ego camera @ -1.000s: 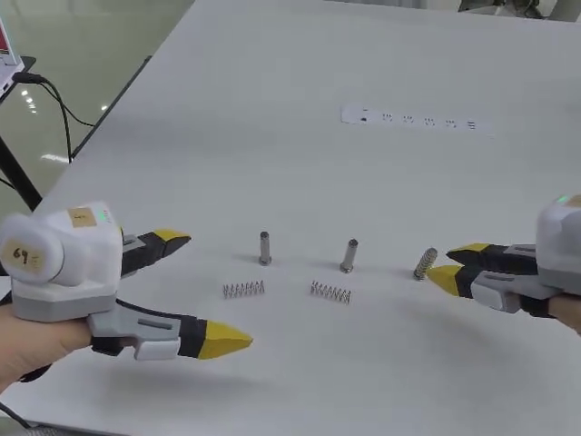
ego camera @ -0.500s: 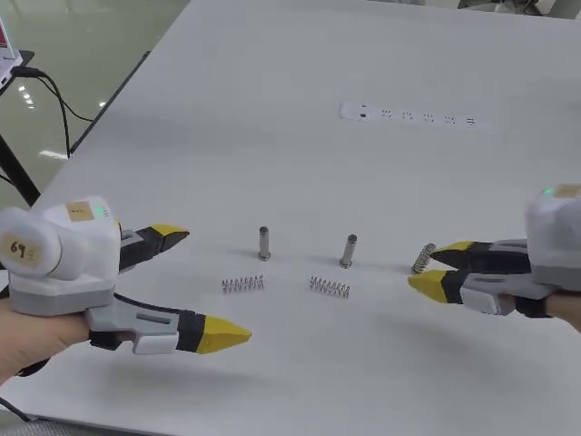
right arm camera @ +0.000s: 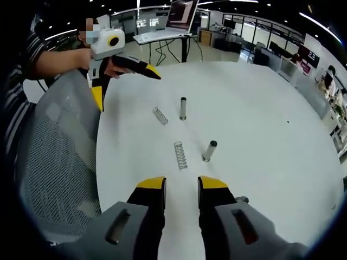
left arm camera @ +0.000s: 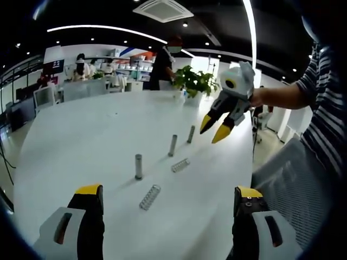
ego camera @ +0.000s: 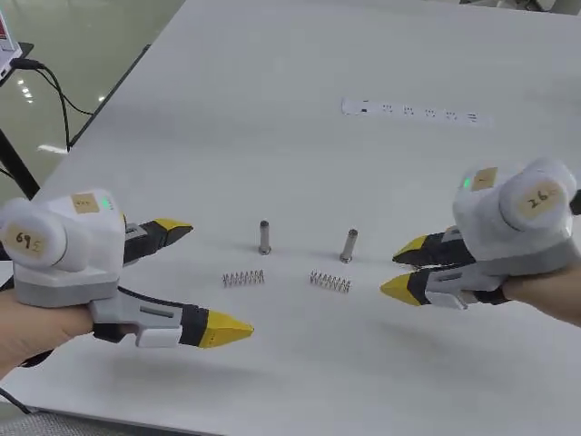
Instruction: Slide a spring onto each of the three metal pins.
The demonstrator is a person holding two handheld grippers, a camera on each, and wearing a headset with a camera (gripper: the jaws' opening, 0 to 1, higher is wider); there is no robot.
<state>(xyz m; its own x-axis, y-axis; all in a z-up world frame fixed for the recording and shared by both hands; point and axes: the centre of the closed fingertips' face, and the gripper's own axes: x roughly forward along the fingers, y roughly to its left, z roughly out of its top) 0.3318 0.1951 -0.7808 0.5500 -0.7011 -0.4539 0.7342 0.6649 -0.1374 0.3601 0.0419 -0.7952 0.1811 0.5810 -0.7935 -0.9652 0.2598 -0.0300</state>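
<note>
Right tongs [ego camera: 405,267] have swung leftward, narrowly apart and empty, beside 1 bare pin [ego camera: 349,245] and 1 loose spring [ego camera: 329,282] lying flat on the smooth white worktop [ego camera: 272,136] of an open office; left tongs [ego camera: 216,278] gape empty; best pinch that spring mid-coil, tip upright, thread down.

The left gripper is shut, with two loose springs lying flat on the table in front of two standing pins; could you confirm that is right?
Not quite: the left gripper is open, its jaws spread wide, as the head view shows. The rest holds: the left spring and the right spring lie flat on the table before the left pin and the right pin.
</note>
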